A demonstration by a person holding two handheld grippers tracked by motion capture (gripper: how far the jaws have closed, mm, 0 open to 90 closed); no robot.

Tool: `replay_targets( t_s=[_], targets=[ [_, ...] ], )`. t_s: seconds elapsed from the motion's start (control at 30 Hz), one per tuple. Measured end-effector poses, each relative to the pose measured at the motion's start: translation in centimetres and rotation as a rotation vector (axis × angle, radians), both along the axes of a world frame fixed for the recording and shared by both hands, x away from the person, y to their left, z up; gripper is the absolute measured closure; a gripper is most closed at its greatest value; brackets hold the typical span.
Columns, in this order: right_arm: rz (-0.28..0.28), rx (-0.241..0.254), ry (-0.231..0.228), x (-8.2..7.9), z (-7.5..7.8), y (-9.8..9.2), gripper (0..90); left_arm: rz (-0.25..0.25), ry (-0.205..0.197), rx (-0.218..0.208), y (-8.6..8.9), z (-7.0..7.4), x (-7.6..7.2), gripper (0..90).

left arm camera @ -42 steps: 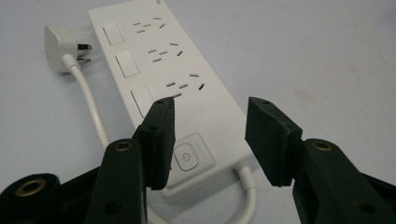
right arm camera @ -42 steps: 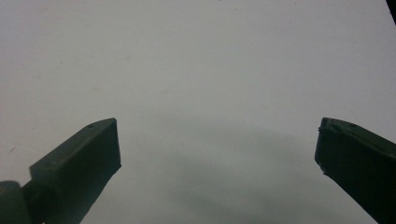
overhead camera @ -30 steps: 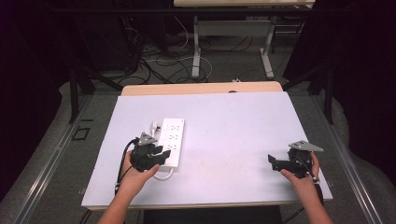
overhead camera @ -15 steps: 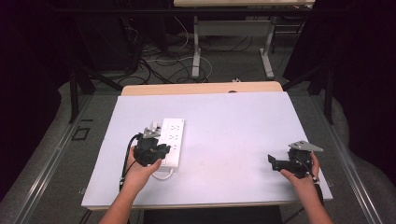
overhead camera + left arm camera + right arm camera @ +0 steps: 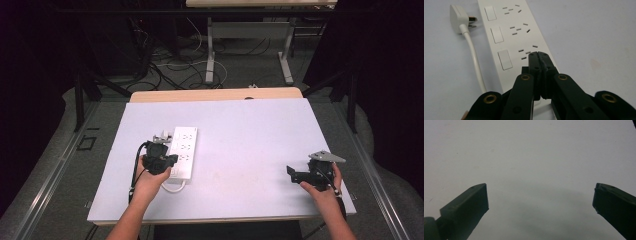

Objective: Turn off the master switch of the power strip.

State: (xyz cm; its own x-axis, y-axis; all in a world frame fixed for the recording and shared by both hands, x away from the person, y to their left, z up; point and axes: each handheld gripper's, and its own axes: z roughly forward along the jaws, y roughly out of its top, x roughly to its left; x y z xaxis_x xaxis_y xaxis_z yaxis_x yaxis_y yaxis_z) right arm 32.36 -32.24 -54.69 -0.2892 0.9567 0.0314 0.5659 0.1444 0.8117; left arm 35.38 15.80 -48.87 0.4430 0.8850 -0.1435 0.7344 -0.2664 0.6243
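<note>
- power strip [image 5: 516, 37]: left gripper [image 5: 538, 53] is hovering over its nearest socket, jaws just closed, clenched on nothing
- next: likely pressing the switch [image 5: 505, 59] with the closed tip
- right gripper [image 5: 540, 200] is idling, jaws spread wide

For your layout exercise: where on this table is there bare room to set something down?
Free: the wide stretch between the power strip and the right gripper, and the table's far side. Crowded: the left part, with strip, plug, cord and shut left gripper.
</note>
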Motion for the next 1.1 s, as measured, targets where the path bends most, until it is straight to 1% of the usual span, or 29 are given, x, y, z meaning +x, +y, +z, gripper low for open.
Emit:
replay_targets(
  t_s=[0.07, 0.13, 0.17, 0.2, 0.27, 0.33, 0.47, 0.5, 0.6, 0.63, 0.67, 0.8, 0.83, 0.87, 0.9, 0.93, 1.07, 1.1],
  targets=[
    [0.001, 0.001, 0.0, 0.0, 0.0, 0.0, 0.0, 0.011, 0.019, 0.002, 0.0, -0.1, 0.0, 90.0],
    [0.006, -0.001, -0.001, 0.0, -0.1, -0.1, 0.0, 0.015, 0.015, 0.006, 0.0, -0.3, 0.1, 90.0],
    [0.005, -0.001, -0.001, 0.0, -0.1, -0.1, 0.0, 0.019, 0.028, 0.005, 0.0, -0.4, 0.1, 90.0],
    [0.005, -0.001, -0.001, 0.0, -0.1, -0.1, 0.0, 0.021, 0.035, 0.014, 0.0, -0.4, 0.1, 90.0],
    [0.005, -0.001, 0.0, 0.0, -0.1, -0.1, 0.0, 0.026, 0.037, 0.024, 0.0, -0.6, 0.2, 90.0],
    [0.003, 0.002, 0.005, 0.0, -0.1, 0.0, 0.0, 0.026, 0.053, 0.03, 0.1, -0.8, 0.2, 90.0],
    [0.004, 0.003, 0.007, 0.0, -0.1, 0.0, 0.0, 0.032, 0.068, 0.03, 0.2, -1.1, 0.2, 90.0],
    [0.004, 0.004, 0.008, 0.0, -0.1, 0.1, 0.0, 0.026, 0.084, 0.038, 0.2, -1.2, 0.2, 90.0],
    [0.008, -0.001, 0.006, 0.0, -0.1, 0.0, 0.0, 0.024, 0.088, 0.046, 0.3, -1.3, 0.2, 90.0],
    [0.004, 0.002, 0.006, 0.0, -0.1, 0.1, 0.0, 0.035, 0.099, 0.04, 0.2, -1.4, 0.1, 90.0],
    [0.004, 0.002, 0.006, 0.0, -0.1, 0.1, 0.0, 0.02, 0.097, 0.048, 0.3, -1.4, 0.2, 90.0],
    [0.011, -0.003, 0.006, 0.0, -0.1, 0.0, 0.0, 0.019, 0.109, 0.049, 0.3, -1.7, 0.1, 90.0],
    [0.007, -0.007, 0.004, 0.1, -0.2, 0.0, 0.0, 0.013, 0.106, 0.062, 0.3, -1.7, 0.1, 90.0],
    [0.007, -0.007, 0.004, 0.1, -0.2, 0.0, 0.0, 0.025, 0.115, 0.053, 0.2, -1.8, 0.0, 90.0],
    [0.005, -0.006, 0.002, 0.1, -0.2, 0.0, 0.0, 0.02, 0.121, 0.055, 0.2, -1.8, 0.0, 90.0],
    [0.005, -0.006, 0.002, 0.1, -0.2, 0.0, 0.0, 0.007, 0.116, 0.067, 0.3, -1.8, 0.0, 90.0],
    [0.012, -0.004, 0.005, 0.1, -0.2, 0.0, 0.0, 0.011, 0.12, 0.061, 0.3, -2.1, -0.1, 90.0],
    [0.006, -0.005, 0.003, 0.1, -0.2, 0.1, 0.0, 0.014, 0.124, 0.059, 0.3, -2.2, -0.1, 90.0]
  ],
)
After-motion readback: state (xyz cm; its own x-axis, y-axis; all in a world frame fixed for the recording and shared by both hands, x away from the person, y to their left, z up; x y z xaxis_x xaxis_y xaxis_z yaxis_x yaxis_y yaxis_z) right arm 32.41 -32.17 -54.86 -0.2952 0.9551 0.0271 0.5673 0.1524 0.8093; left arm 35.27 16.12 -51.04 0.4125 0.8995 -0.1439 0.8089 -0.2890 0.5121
